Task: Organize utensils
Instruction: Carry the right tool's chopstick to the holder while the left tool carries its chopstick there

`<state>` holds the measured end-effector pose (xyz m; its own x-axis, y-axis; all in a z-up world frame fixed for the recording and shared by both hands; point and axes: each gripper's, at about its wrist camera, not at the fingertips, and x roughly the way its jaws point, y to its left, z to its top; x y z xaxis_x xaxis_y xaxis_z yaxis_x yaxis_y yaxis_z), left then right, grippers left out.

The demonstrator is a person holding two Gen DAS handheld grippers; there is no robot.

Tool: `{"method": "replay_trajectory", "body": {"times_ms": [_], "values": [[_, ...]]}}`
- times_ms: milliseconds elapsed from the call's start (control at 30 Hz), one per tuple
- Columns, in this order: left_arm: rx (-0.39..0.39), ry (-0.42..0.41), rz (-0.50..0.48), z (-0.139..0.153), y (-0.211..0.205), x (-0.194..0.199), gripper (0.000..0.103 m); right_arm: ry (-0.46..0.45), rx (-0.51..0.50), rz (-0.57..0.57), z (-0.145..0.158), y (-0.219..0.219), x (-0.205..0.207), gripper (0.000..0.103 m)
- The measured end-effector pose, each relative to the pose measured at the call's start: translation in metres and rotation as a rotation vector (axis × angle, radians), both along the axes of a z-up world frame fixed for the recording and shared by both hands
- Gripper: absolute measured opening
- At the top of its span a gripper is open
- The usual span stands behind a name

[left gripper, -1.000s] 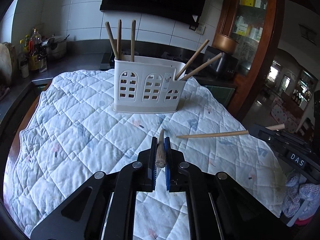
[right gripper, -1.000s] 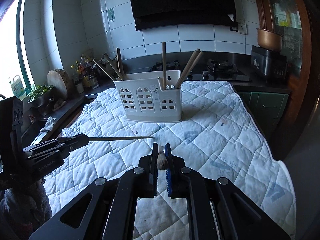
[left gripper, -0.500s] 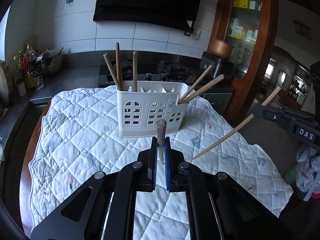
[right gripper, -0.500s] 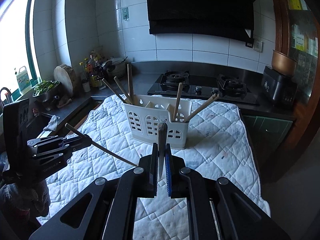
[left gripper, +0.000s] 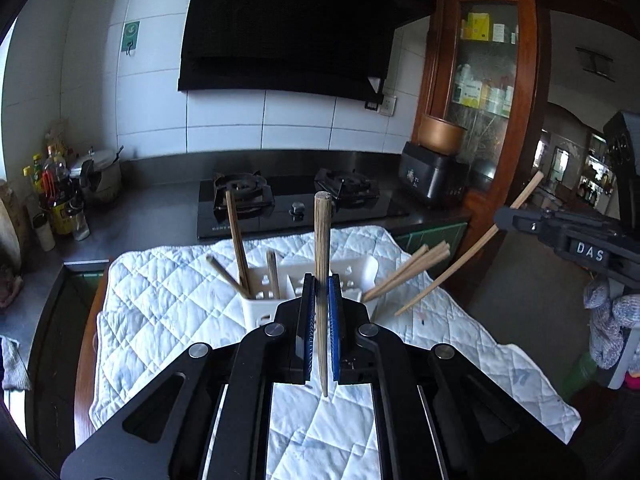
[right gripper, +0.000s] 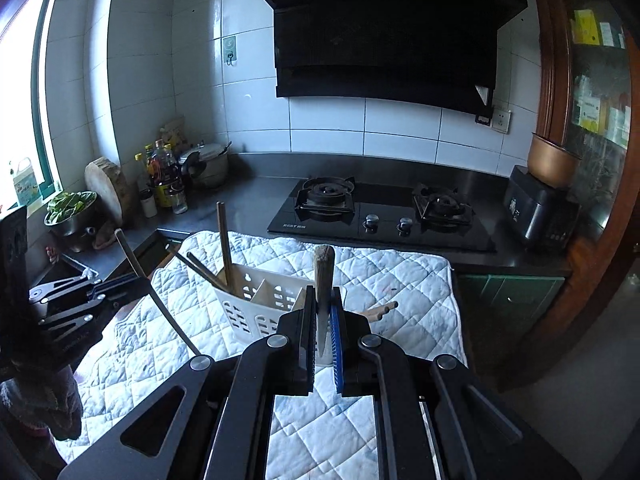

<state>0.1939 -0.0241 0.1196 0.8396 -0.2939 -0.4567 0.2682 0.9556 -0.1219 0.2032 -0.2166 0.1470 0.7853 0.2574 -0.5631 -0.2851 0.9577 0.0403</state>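
Clamping 1 chopstick [left gripper: 322,280] upright, the left gripper [left gripper: 319,300] hangs above the white utensil holder [left gripper: 260,312] on the quilted cloth [left gripper: 168,292]. Over on the right wrist view, the right gripper [right gripper: 322,320] pinches its own chopstick [right gripper: 323,276] tight above the same holder [right gripper: 248,308], tip down.

The left tool [left gripper: 319,288] covers the front wall and middle compartments of the white caddy [left gripper: 362,270], so which slot lies under its chopstick [left gripper: 322,280] cannot be told. The right tool [right gripper: 321,300] hides the caddy's right end in its own view, and the lower ends of the two chopsticks [right gripper: 380,311] poking out beyond it. The quilted cloth [left gripper: 168,292] conceals the desk beneath. The bottle labels [right gripper: 164,184] far left are too small to read.
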Motion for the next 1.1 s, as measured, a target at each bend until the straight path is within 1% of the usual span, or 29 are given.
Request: {"method": "replay_trajectory", "body": {"times_ms": [233,300,367,467,700,833,1100], "values": [[0.037,-0.113,0.067,0.050,-0.007,0.034,0.005,0.004,0.019,-0.020,0.003,-0.004,0.036,0.007],[0.052,-0.140,0.091,0.057,-0.010,0.042,0.005,0.003,0.020,-0.020,0.002,-0.003,0.044,0.007],[0.057,-0.147,0.107,0.059,-0.011,0.052,0.005,0.005,0.020,-0.019,0.000,-0.002,0.051,0.007],[0.065,-0.135,0.133,0.051,-0.012,0.067,0.005,0.014,0.023,-0.021,-0.004,-0.001,0.062,0.007],[0.055,-0.043,0.156,0.018,-0.002,0.095,0.005,0.048,0.021,-0.012,-0.023,0.002,0.076,0.007],[0.041,-0.006,0.157,0.004,0.006,0.101,0.005,0.067,0.019,-0.009,-0.031,0.004,0.081,0.007],[0.030,0.047,0.142,-0.012,0.012,0.107,0.006,0.091,-0.002,0.003,-0.042,0.013,0.087,0.007]]}}
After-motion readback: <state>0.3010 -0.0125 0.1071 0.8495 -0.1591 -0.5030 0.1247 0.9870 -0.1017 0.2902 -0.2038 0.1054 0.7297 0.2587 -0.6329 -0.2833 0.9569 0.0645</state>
